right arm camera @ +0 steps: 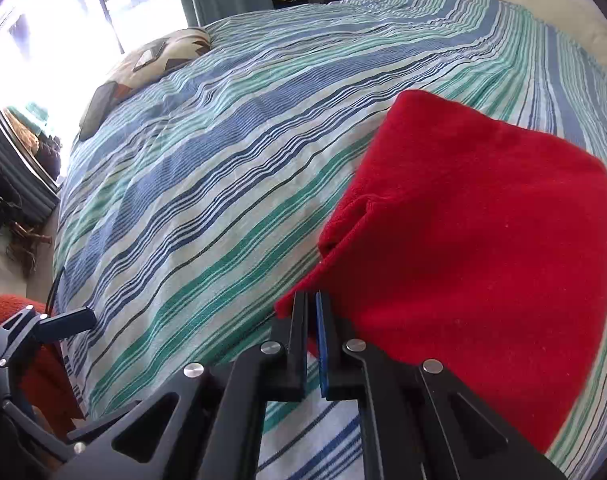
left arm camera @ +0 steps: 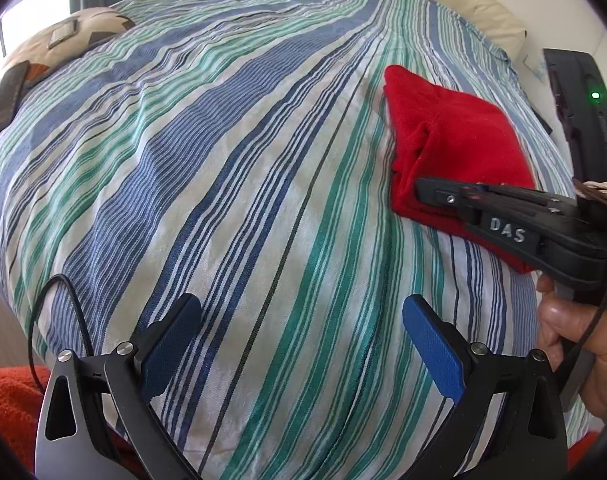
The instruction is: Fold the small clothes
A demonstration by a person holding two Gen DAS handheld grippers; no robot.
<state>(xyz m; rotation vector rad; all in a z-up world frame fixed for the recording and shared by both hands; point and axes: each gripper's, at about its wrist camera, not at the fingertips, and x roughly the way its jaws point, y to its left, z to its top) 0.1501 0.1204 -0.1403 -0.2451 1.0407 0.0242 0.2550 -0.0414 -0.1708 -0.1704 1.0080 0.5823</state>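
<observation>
We cannot tell whether the near corner of the red garment is pinched between the right gripper's closed jaws or only lies against them. It rests folded into a thick rectangle on the striped bedspread, one fold gaping. Our left gripper hangs wide open, holding nothing, well apart from it.

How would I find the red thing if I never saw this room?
Look at the big bed with the blue, green and white striped cover. Toward its right side, as the left wrist camera sees it, lies a folded red cloth, beside the right gripper. It is the only plain bright red piece lying on the stripes.
</observation>
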